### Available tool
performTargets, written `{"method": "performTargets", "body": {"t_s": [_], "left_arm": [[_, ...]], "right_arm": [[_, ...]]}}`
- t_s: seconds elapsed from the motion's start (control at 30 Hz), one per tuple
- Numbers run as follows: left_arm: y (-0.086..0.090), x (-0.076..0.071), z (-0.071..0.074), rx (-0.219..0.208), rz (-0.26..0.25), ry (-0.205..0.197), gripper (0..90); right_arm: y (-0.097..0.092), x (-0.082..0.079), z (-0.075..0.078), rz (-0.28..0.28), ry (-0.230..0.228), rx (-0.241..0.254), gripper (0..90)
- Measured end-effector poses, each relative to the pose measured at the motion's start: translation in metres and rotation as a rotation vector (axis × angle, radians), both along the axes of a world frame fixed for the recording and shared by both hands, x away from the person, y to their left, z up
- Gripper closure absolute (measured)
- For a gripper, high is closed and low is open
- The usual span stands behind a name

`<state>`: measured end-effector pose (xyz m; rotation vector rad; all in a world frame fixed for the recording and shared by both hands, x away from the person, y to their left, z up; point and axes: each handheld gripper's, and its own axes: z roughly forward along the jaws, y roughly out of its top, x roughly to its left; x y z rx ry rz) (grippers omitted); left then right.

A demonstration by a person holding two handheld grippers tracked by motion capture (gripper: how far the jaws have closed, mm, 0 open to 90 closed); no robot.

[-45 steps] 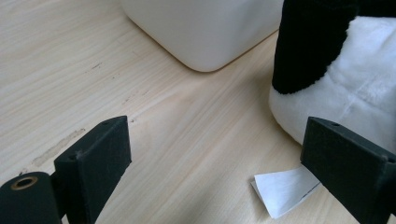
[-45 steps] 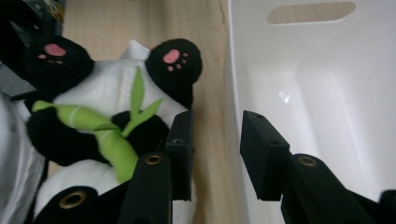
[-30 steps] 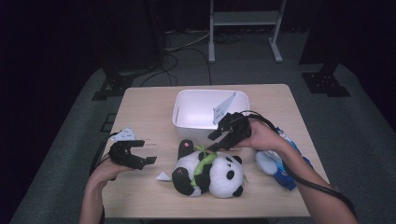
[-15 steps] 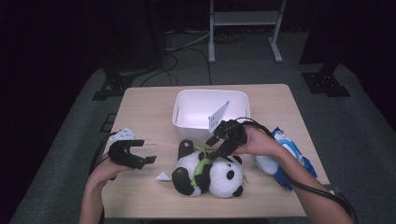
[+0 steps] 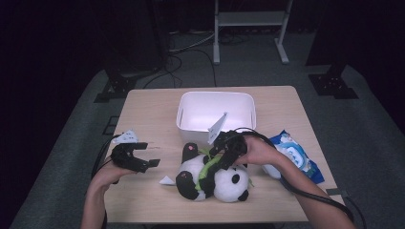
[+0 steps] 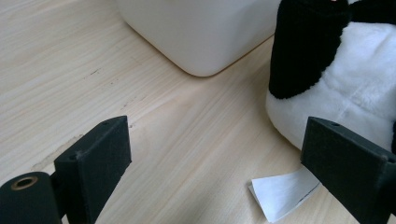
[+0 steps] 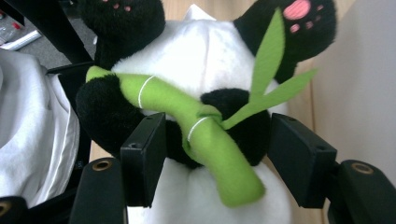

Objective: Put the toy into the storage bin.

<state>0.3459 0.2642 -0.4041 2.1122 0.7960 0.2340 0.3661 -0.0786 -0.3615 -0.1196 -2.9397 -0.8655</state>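
Between my right fingers [image 7: 212, 158] lies the plush panda [image 5: 212, 176], flat on the counter [image 5: 143, 114] before the white bin [image 5: 215, 112]. They have just been widening, straddling its green bamboo stalk [image 7: 196, 135], which runs slantwise across the gap, pads apart from it. My left fingers [image 5: 150, 155] gape wide, farther off.

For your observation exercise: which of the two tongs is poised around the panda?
The right tongs: open, straddling the panda at its green bamboo. The left tongs hover open over bare table.
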Motion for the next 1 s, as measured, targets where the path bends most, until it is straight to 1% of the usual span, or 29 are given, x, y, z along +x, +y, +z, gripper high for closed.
{"method": "performTargets", "body": {"t_s": [0.07, 0.27, 0.43, 0.53, 0.6, 0.73, 0.93, 1.0], "left_arm": [[-0.001, 0.000, 0.000, 0.000, -0.003, 0.002, 7.4], [-0.001, -0.001, 0.000, 0.000, -0.008, -0.001, 7.4], [-0.001, 0.000, -0.001, 0.002, -0.004, 0.003, 7.4], [-0.001, 0.000, -0.002, 0.001, -0.002, 0.005, 7.4], [0.000, 0.000, -0.001, -0.003, 0.000, 0.005, 7.4], [0.000, -0.001, -0.001, -0.001, -0.001, 0.003, 7.4], [0.000, -0.001, 0.000, -0.002, 0.000, -0.002, 7.4], [0.000, -0.001, 0.000, -0.002, 0.000, 0.000, 7.4]], "right_arm": [[0.001, -0.001, -0.004, 0.001, 0.007, -0.004, 35.9], [0.003, -0.002, -0.010, -0.011, -0.010, 0.006, 34.6], [0.006, 0.000, -0.013, -0.018, -0.020, -0.006, 33.6], [0.007, 0.004, -0.013, -0.030, -0.004, -0.016, 31.8], [0.008, 0.008, -0.015, -0.032, 0.007, -0.020, 30.3], [0.010, 0.010, -0.016, -0.027, 0.032, -0.032, 29.6], [0.012, 0.004, -0.020, -0.015, 0.046, -0.038, 28.5], [0.013, 0.001, -0.021, -0.014, 0.040, -0.039, 28.5]]}}
